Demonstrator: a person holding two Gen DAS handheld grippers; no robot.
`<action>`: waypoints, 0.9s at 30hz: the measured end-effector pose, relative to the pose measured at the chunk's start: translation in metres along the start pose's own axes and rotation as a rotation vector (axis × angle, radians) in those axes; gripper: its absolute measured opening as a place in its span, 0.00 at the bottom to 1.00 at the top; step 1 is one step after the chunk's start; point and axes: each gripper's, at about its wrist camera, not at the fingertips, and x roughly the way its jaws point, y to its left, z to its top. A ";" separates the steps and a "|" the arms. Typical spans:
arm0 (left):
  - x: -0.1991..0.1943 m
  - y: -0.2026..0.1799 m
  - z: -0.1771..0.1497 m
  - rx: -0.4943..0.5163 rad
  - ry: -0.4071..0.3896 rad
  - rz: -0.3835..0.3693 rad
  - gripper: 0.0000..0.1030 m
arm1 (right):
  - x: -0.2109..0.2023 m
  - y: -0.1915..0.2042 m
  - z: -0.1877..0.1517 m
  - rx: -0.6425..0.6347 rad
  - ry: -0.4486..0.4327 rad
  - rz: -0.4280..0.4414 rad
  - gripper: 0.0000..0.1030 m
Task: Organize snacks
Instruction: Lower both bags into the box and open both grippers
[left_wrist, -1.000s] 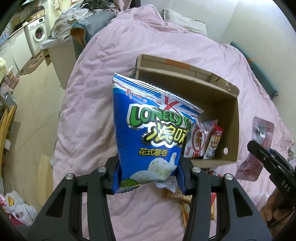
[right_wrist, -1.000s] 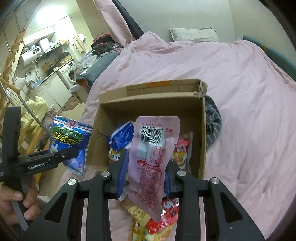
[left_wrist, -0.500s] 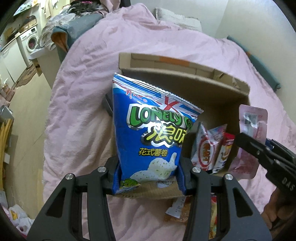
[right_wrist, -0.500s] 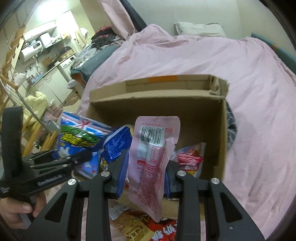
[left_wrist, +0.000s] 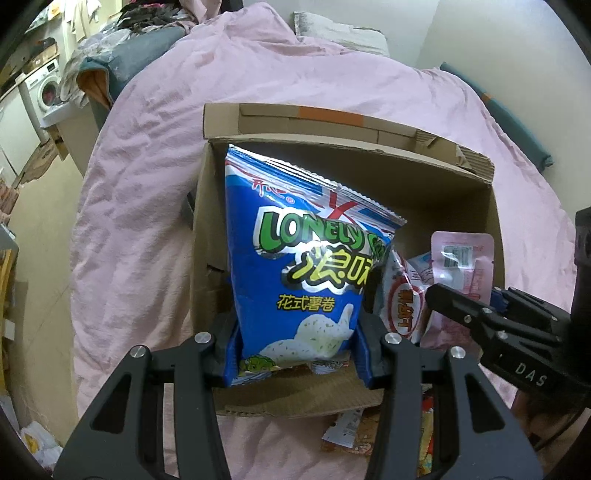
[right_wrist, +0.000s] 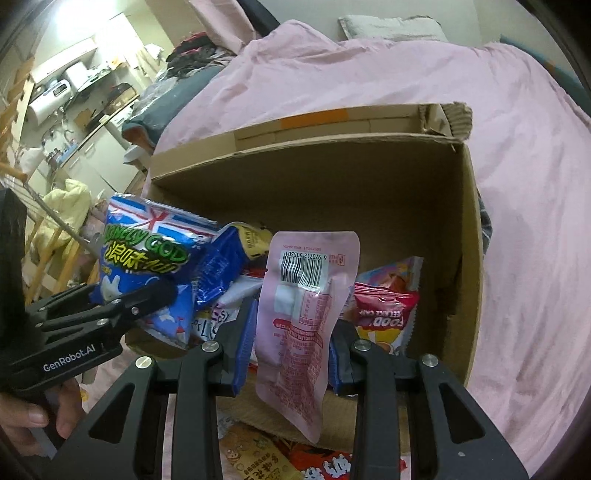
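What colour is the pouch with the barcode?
Pale pink pouch with red print, best seen in the right wrist view.

Pink duvet (left_wrist: 280, 85) spread rumpled over bed, grey-white pillow (left_wrist: 340, 31) at far end by pale wall. Teal bolster (left_wrist: 513, 122) along bed's right edge. Heap of clothes (left_wrist: 122, 55) on unit beside bed, left bkgd. White washing machine (left_wrist: 46, 86) further left, beige floor (left_wrist: 40, 236) below. Kitchen counter w/ white appliances (right_wrist: 55, 92) in lit rm beyond. Yellow cloth (right_wrist: 68, 199) draped over wooden rack (right_wrist: 44, 243), left.
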 end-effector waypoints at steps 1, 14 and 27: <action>0.001 0.000 0.000 -0.006 0.005 -0.003 0.43 | 0.000 -0.001 0.000 0.005 0.001 0.003 0.34; -0.001 -0.015 -0.007 0.067 -0.001 0.009 0.45 | -0.004 0.004 -0.004 0.003 -0.004 0.034 0.34; -0.007 -0.012 -0.007 0.062 -0.027 0.012 0.77 | -0.013 -0.003 -0.002 0.042 -0.048 0.061 0.62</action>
